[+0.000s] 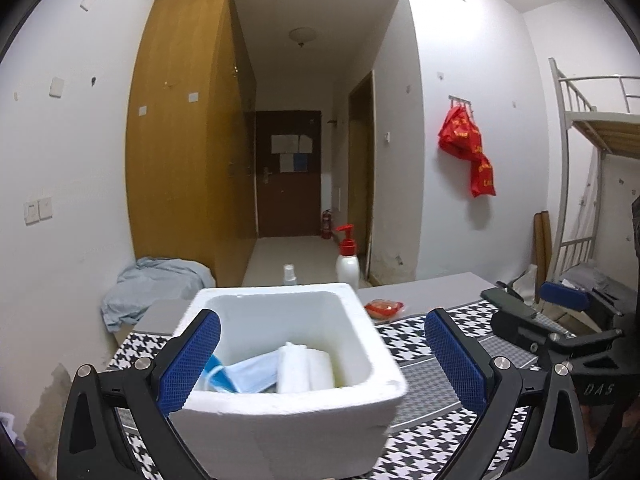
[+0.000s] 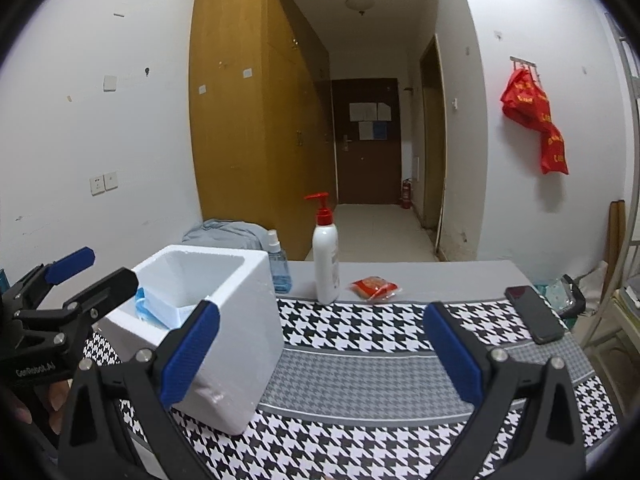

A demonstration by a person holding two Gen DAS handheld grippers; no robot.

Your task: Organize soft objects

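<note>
Both the left tool and the right tool are spread wide and hold nothing, the white foam box straddled by the left one with a blue face mask and white rolled cloth inside.

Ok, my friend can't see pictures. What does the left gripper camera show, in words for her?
An open left gripper with blue pads sits around a white foam box on a black-and-white checked cloth. Inside the box lie a blue face mask and folded white cloth. Behind stand a red-pump bottle and a small red packet.
</note>
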